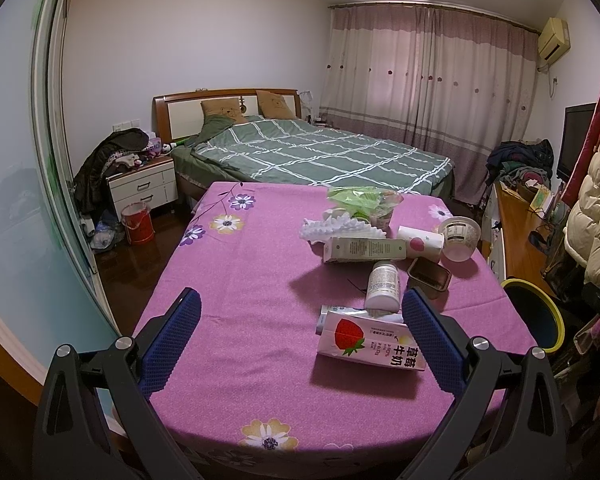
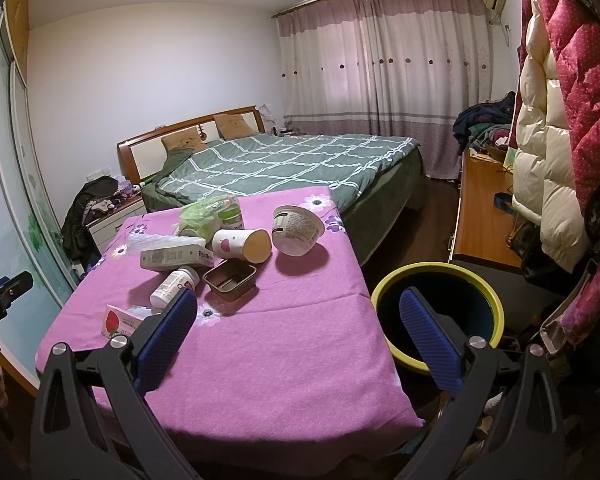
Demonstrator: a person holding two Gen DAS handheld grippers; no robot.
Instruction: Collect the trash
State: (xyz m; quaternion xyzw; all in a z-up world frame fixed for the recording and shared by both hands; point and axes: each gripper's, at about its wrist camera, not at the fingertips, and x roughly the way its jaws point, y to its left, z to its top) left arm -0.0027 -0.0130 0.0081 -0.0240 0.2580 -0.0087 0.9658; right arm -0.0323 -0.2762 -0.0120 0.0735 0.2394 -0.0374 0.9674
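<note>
Worktop (image 1: 236, 280), pink floral cloth: your trash lay clustered toward its far right part.

- Strawberry milk carton (image 1: 370, 344), on its side, nearest you, between your left gripper (image 1: 300, 308) fingers' line of sight but untouched.
- White pill bottle (image 1: 383, 285), lying down, just behind the carton.
- Brown tray (image 1: 429, 275), beside the bottle.
- Long beige carton (image 1: 364, 249), lying flat.
- Paper cup (image 2: 242, 245) and white tub (image 2: 298, 230), both tipped over, near the right edge.
- Green plastic bag (image 1: 356, 196), farthest back; its contents were hard to make out.
- Yellow-rimmed bin (image 2: 436, 276), on the floor just right of the worktop.

Your left fingers stood wide apart, holding nothing. Your right gripper (image 2: 300, 310) hung likewise spread and empty, one finger (image 2: 428, 338) over the bin's mouth.
</note>
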